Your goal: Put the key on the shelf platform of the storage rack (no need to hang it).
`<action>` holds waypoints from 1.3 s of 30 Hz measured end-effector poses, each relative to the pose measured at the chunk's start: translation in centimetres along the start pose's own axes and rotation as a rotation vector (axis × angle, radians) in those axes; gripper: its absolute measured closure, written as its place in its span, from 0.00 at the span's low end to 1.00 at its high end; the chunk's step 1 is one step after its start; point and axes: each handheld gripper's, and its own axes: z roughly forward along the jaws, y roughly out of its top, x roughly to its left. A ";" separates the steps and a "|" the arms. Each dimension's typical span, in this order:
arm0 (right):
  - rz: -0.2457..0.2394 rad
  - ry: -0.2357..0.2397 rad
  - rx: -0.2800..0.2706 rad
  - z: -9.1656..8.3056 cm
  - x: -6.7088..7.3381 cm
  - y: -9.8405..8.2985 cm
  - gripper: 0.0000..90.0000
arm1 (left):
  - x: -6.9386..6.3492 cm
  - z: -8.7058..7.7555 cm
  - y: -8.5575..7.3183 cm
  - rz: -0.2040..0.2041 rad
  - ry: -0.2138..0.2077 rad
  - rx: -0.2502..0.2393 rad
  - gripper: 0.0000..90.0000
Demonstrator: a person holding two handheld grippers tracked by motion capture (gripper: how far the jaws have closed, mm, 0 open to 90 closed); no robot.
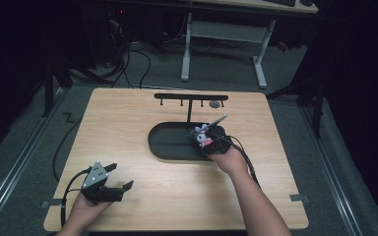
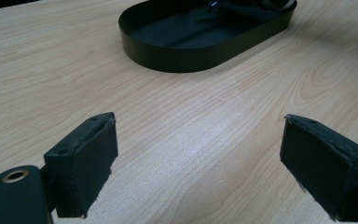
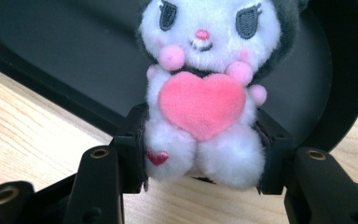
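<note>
A small plush toy (image 3: pixel 204 98), white with a dark hood and a pink heart on its chest, is clamped between the jaws of my right gripper (image 3: pixel 200 154). In the high view the plush toy (image 1: pixel 203 134) and my right gripper (image 1: pixel 211 140) hang over the right end of a black oval tray (image 1: pixel 170 142). My left gripper (image 1: pixel 118 177) rests near the table's front left corner, jaws wide apart and empty. In the left gripper view my left gripper (image 2: pixel 198 163) faces the black oval tray (image 2: pixel 186 60) across bare wood.
A black T-shaped stand with small pegs (image 1: pixel 190 98) rises behind the tray, a round grey object (image 1: pixel 215 103) beside it. A thin grey stick (image 1: pixel 218 120) pokes up near the toy. A white desk frame (image 1: pixel 224 44) stands on the floor beyond the table.
</note>
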 end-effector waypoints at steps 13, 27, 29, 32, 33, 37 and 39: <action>0.011 -0.002 0.004 1.1 0.0 0.0 0.52 | 0.1 0.0 0.0 -0.002 0.002 -0.001 0.13; 0.028 0.005 -0.030 0.5 0.3 0.5 0.36 | 0.1 0.0 0.0 0.000 0.001 -0.002 0.13; 0.030 0.006 -0.041 0.2 0.3 0.5 0.36 | 0.1 0.0 0.0 0.003 0.003 -0.001 0.13; 0.026 0.006 -0.058 -0.2 0.2 0.4 0.36 | 0.1 -0.1 0.0 0.003 0.002 -0.001 0.13; 0.026 0.003 -0.062 -0.4 0.2 0.3 0.36 | 0.1 -0.1 0.0 0.002 0.003 -0.002 0.13; 0.026 -0.003 -0.079 -1.1 0.2 0.1 0.35 | 0.1 -0.1 0.0 0.003 0.002 0.000 0.13; 0.019 -0.006 -0.089 -1.5 0.1 0.0 0.34 | 0.1 -0.1 0.0 0.004 0.003 0.000 0.13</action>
